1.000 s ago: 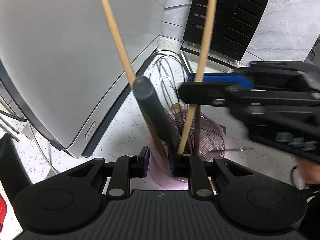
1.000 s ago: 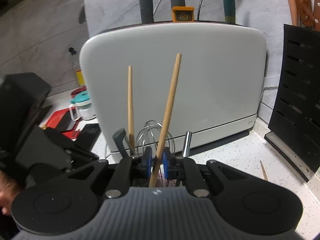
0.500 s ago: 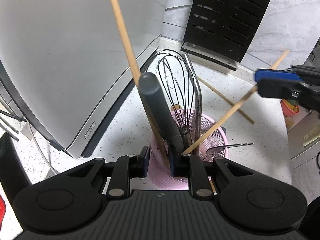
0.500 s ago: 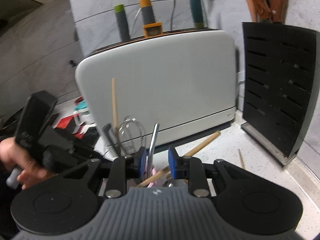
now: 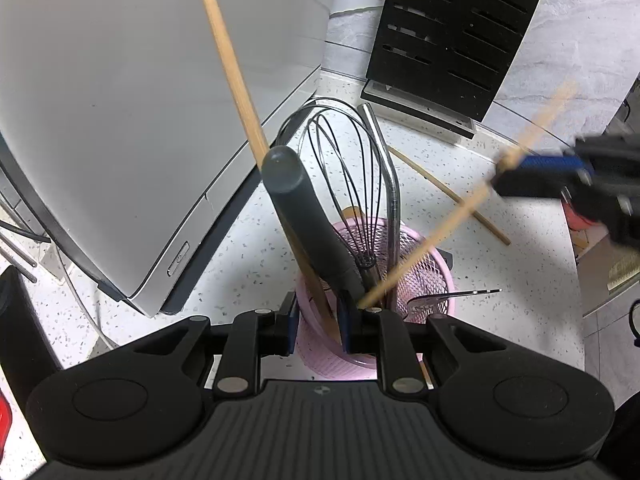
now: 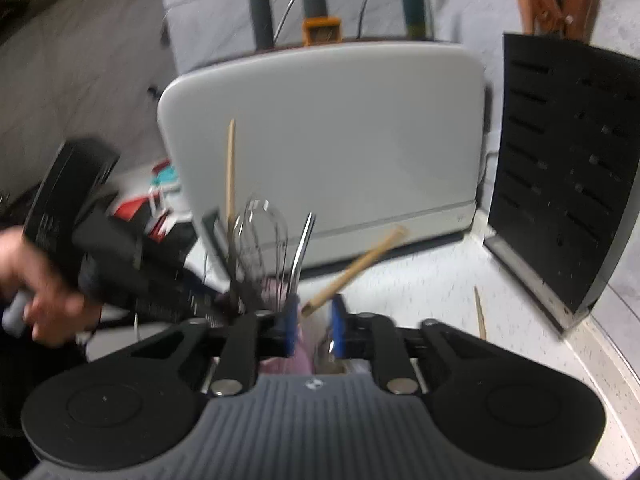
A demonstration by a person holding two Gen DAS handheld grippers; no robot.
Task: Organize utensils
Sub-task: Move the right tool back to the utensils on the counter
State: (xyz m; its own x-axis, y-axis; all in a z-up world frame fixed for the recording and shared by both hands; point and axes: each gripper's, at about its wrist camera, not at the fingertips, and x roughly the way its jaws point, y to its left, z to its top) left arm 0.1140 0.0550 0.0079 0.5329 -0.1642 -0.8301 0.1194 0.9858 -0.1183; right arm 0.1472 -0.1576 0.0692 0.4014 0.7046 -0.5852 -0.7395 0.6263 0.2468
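Observation:
A pink mesh holder (image 5: 430,276) stands on the speckled counter, holding a wire whisk (image 5: 348,168), a dark grey handle (image 5: 304,216), a metal handle and two wooden chopsticks. My left gripper (image 5: 318,316) is shut on the holder's near rim. One chopstick (image 5: 236,68) stands upright; the other (image 5: 440,232) leans far right out of the holder. My right gripper (image 6: 314,324) is open, and the leaning chopstick (image 6: 352,268) lies loose between its blue pads. It also shows blurred at the right of the left wrist view (image 5: 560,176).
A large white appliance (image 6: 328,140) stands behind the holder. A black slotted knife block (image 6: 568,164) stands at the right. Another chopstick (image 5: 448,196) lies on the counter beyond the holder. A small strainer (image 5: 440,300) sits at the holder's right rim.
My right gripper has opened and drawn back to the right. The chopstick it held upright has tipped over and now leans right out of the holder. The left gripper has not moved.

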